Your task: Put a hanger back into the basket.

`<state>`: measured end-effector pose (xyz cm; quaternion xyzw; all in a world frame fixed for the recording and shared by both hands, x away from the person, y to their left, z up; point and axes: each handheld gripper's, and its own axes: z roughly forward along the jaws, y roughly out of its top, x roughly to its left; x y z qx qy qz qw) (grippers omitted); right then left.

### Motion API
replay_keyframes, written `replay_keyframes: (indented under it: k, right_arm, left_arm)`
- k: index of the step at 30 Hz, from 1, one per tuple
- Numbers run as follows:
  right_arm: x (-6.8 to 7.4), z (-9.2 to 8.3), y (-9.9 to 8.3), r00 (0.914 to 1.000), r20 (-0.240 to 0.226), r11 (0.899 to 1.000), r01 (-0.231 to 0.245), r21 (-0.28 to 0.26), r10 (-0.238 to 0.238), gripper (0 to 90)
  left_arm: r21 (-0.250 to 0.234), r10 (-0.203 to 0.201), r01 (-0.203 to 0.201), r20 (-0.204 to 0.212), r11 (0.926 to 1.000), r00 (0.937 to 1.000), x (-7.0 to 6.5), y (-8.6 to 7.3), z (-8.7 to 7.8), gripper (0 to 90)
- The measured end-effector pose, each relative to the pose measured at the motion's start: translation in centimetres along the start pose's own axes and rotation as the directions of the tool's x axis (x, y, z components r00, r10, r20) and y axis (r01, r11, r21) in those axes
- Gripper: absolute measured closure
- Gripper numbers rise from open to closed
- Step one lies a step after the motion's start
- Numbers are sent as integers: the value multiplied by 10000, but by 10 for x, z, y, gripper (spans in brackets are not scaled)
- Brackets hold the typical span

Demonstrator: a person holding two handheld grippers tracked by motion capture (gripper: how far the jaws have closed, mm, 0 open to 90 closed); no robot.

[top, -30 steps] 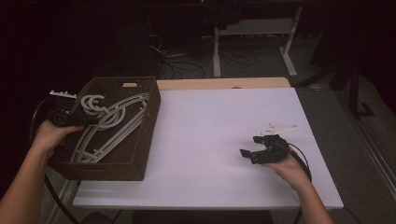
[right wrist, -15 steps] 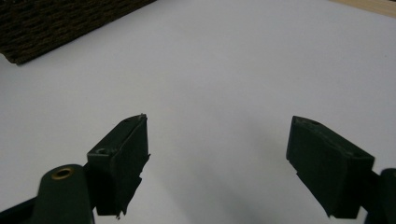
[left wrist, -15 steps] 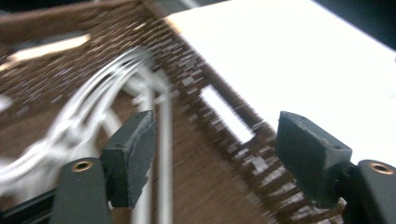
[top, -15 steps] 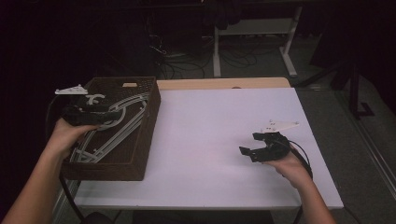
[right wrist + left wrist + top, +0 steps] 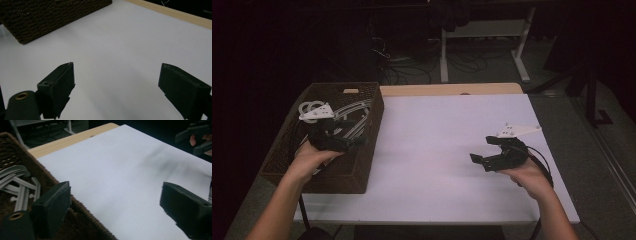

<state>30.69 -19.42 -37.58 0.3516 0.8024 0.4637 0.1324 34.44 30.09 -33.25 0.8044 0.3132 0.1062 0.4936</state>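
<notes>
My left hand-held gripper (image 5: 343, 141), jaws just opened wide and empty, hangs over the wicker basket (image 5: 362, 165) holding white hangers (image 5: 21, 187). Right hand-held gripper (image 5: 480, 159) gapes empty above the worktop (image 5: 437, 135). Next, probably, I grab one.

We see black left gripper (image 5: 343, 141), black right gripper (image 5: 486, 151); pale three-cornered plates on top; brass-ringed screw hole beside jaw; bare forearms.

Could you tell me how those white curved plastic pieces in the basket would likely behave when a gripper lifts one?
The white curved pieces look thin and slotted, so probably light and fairly stiff. They lie overlapping in the woven basket, so one may snag neighbours.
</notes>
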Motion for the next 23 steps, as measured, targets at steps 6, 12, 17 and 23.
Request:
replay_keyframes:
  k: [6, 12, 17, 23]
  right_arm:
    - [4, -9, 7, 9998, -145, 9997, 134, -212, -137, 117]
    - [10, -13, 12, 9993, -212, 9990, 297, -330, -305, 111]
    - [12, -12, 13, 9991, -259, 9989, 332, -335, -341, 111]
    - [13, -10, 11, 9990, -287, 9991, 331, -275, -339, 111]
  left_arm:
    - [-94, 128, -125, 385, 9999, 9992, -8, -9, 4, 0]
    - [-362, 478, -453, 732, 9983, 9962, -17, -12, -1, 0]
    - [-378, 576, -542, 940, 9978, 9939, -21, -13, -3, 0]
    - [-387, 560, -522, 1047, 9979, 9929, -22, -13, -2, 0]
